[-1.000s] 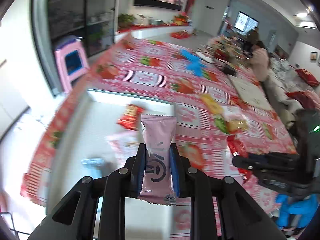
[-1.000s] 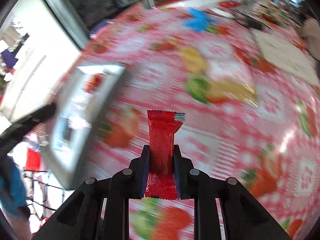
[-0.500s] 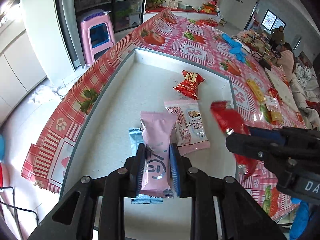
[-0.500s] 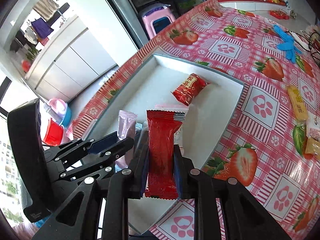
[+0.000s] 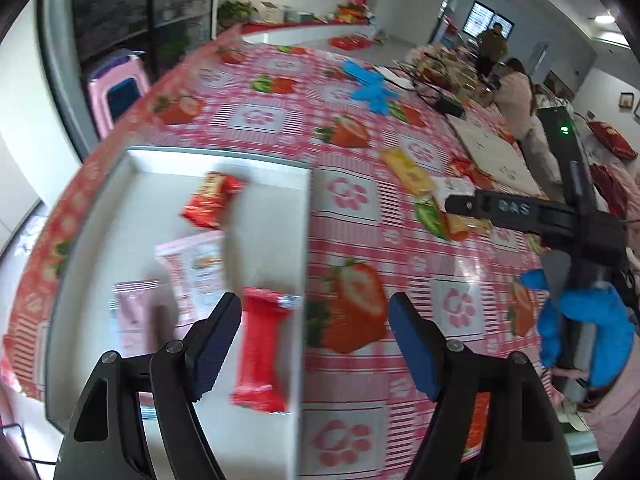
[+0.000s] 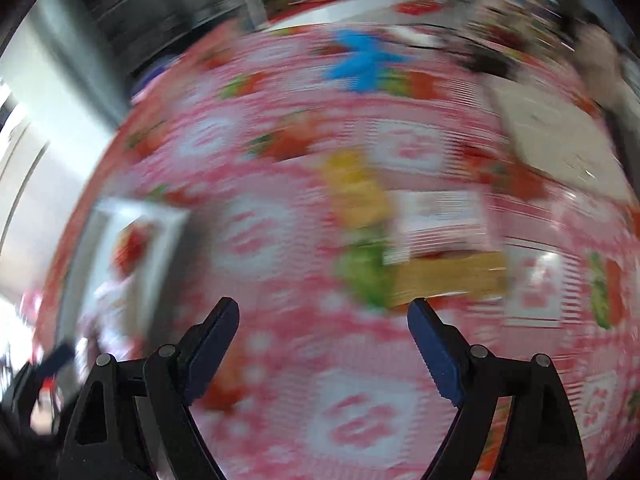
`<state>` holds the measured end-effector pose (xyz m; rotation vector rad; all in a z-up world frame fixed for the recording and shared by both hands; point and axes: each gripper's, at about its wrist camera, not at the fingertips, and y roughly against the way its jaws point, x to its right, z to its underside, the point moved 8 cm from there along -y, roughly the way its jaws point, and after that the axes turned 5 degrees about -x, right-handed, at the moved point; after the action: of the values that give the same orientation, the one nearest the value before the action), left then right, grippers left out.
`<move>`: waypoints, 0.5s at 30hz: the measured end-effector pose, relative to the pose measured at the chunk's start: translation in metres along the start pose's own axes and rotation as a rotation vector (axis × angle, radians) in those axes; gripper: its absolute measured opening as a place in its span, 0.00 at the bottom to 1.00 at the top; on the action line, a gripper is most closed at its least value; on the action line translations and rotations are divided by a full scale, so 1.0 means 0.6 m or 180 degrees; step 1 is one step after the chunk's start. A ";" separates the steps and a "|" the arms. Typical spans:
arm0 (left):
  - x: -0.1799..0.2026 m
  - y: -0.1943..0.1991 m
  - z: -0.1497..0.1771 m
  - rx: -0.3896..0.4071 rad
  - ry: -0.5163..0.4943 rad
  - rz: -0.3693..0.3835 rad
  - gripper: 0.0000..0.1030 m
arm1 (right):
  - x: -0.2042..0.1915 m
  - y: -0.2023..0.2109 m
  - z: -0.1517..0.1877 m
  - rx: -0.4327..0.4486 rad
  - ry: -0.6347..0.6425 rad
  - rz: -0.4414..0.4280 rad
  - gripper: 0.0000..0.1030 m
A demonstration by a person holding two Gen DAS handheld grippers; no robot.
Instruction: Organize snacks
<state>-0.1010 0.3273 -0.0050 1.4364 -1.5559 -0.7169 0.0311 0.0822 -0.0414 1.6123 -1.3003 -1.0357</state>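
My left gripper hangs over the right wall of the white tray. Its jaws are opening and nothing is between them. In the tray lie a red packet by the right wall, a pink packet, a pale pink packet and an orange-red packet. The right wrist view is badly blurred. There my right gripper is over the strawberry tablecloth, its jaws opening and empty. Ahead of it lie a yellow packet, a white packet and an orange packet.
The right gripper's black body and a blue-gloved hand fill the right of the left wrist view. A blue glove, a white board and clutter lie farther up the table. A pink stool stands left; two people are at the far end.
Both grippers have opened and let go. The pink and red packets now lie in the tray. The right gripper has swung right, away from the tray and over the tablecloth.
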 end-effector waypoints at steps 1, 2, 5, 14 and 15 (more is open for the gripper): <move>0.017 -0.009 -0.008 -0.0051 -0.0020 0.0028 0.77 | 0.027 -0.005 -0.008 0.0019 -0.0112 0.0063 0.85; 0.026 -0.015 -0.013 -0.0086 -0.0014 0.0043 0.77 | 0.049 -0.010 -0.013 0.0017 -0.0189 0.0103 0.85; 0.048 -0.036 -0.038 -0.0209 0.0087 0.0115 0.77 | 0.083 -0.030 -0.025 -0.0020 -0.0269 0.0141 0.85; 0.084 -0.134 -0.133 -0.0454 0.0470 0.0130 0.77 | 0.109 -0.075 -0.042 0.0060 0.0062 0.0467 0.85; 0.087 -0.148 -0.143 -0.0473 0.0497 0.0121 0.77 | 0.110 -0.075 -0.035 0.0043 0.0140 0.0506 0.85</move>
<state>0.0191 0.2738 -0.0323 1.3177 -1.3773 -0.6672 0.0747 0.0257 -0.0833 1.5068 -1.3840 -0.8916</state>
